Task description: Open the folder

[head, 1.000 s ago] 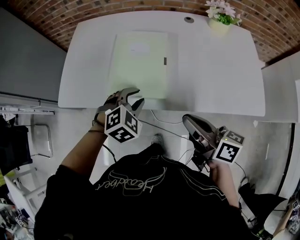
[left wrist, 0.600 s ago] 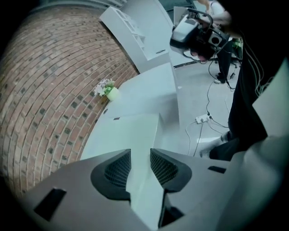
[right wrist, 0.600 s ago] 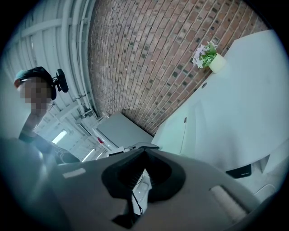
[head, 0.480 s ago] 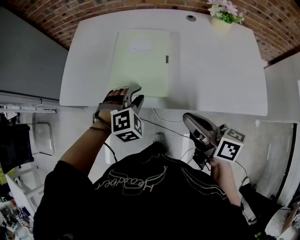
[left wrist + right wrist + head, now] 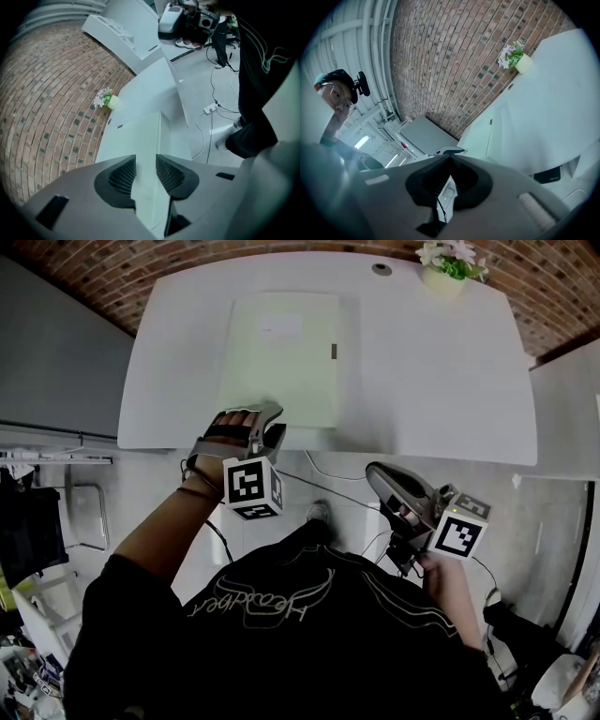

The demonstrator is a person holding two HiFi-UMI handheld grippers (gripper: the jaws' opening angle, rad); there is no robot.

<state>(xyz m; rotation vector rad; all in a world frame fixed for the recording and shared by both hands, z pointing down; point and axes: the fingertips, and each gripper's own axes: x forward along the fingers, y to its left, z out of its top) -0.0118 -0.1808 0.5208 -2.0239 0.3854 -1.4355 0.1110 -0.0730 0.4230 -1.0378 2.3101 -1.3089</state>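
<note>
The folder (image 5: pixel 281 352), pale green and closed, lies flat on the left half of the white table (image 5: pixel 441 381), its long sides running from near to far. A small dark clasp (image 5: pixel 332 351) sits on its right edge. The left gripper (image 5: pixel 265 427) is at the folder's near edge, close to the near right corner. In the left gripper view, the left gripper's (image 5: pixel 146 161) jaws stand apart with the folder's (image 5: pixel 140 136) edge running between them; whether the pads touch it cannot be told. The right gripper (image 5: pixel 380 479) is held off the table, near the person's body and over the floor. In the right gripper view, its (image 5: pixel 450 159) jaws are clenched together at the tips with nothing between them. Potted flowers (image 5: pixel 444 268) stand at the table's far right, by the brick wall (image 5: pixel 84 268).
</note>
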